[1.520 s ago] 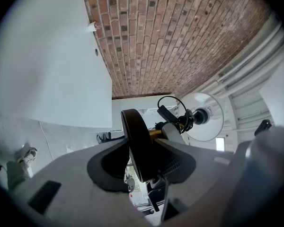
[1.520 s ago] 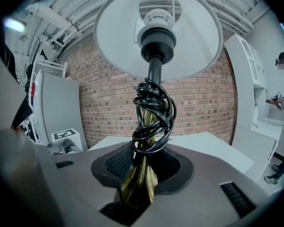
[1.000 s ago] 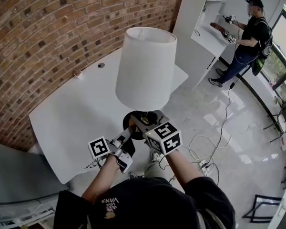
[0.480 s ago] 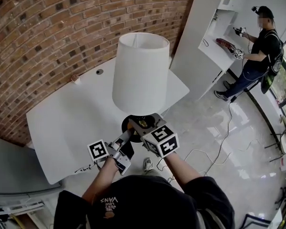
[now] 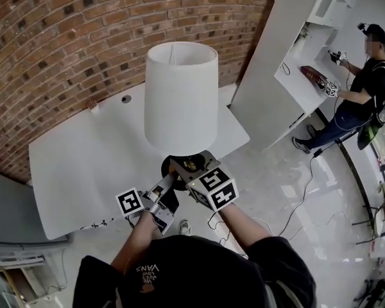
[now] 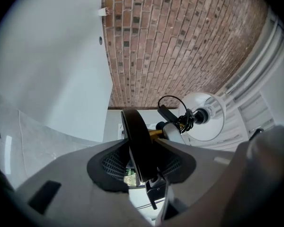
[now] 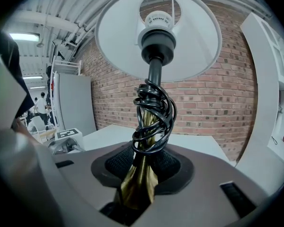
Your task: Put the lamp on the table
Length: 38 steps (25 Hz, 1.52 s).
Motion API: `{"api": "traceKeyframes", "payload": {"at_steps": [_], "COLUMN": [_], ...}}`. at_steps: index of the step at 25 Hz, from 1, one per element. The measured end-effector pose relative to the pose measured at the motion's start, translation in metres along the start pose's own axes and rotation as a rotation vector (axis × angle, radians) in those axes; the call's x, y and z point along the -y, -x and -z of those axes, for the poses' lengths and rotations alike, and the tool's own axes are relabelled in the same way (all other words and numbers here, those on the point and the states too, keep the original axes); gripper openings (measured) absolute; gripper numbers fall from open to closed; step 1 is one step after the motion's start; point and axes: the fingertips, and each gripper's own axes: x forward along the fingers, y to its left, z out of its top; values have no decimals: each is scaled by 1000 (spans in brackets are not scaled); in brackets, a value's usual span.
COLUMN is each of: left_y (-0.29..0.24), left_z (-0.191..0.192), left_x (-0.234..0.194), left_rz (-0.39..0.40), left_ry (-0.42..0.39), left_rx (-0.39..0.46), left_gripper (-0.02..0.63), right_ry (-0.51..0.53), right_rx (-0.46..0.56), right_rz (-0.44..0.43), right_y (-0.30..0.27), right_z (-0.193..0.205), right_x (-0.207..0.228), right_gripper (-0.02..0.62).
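White fabric forms the drum shade (image 5: 181,98) of the lamp (image 5: 182,127), which stands upright in the air at the near edge of the white table (image 5: 83,165), in front of the brick wall (image 5: 83,37). It is carried by both grippers.

Both bare forearms reach forward from the person's dark sleeves and converge at the lamp's foot. The left forearm (image 5: 138,236) comes in from the lower left and the right forearm (image 5: 240,223) from the lower right.

The left gripper (image 5: 169,183) reaches in below the shade. In the left gripper view its jaws are closed narrowly on the rim of the black disc base (image 6: 137,141), one pad on each face of the disc.

The right gripper (image 5: 191,167) sits just beside it, slightly higher. In the right gripper view its jaws stand fairly wide and press on the flared brass stem (image 7: 138,183). The black cord (image 7: 154,115) is wound round the stem above the pads, with the socket (image 7: 156,41) and shade overhead.

A tall white cabinet (image 5: 289,56) stands at the table's right end. A second person (image 5: 366,88) works at its far side, well apart.
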Motion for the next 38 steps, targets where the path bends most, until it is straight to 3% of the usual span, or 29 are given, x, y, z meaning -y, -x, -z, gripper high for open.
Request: {"api": "traceKeyframes", "payload": {"at_steps": [10, 18, 38], "left_y": [-33, -56, -136], "left_z": [5, -26, -178], "left_x": [-15, -27, -66], "left_rz": [-34, -36, -45], "left_ry": [-1, 24, 68], "left_rx": [29, 19, 93], "left_gripper": [156, 155, 156], "right_ry": [-11, -19, -13], "right_rx": [-12, -17, -72], "right_rz": [-48, -33, -77], "right_y": [2, -29, -176], "right_z": [13, 8, -25], "right_x": [35, 63, 164], "right_gripper": [126, 126, 123]}}
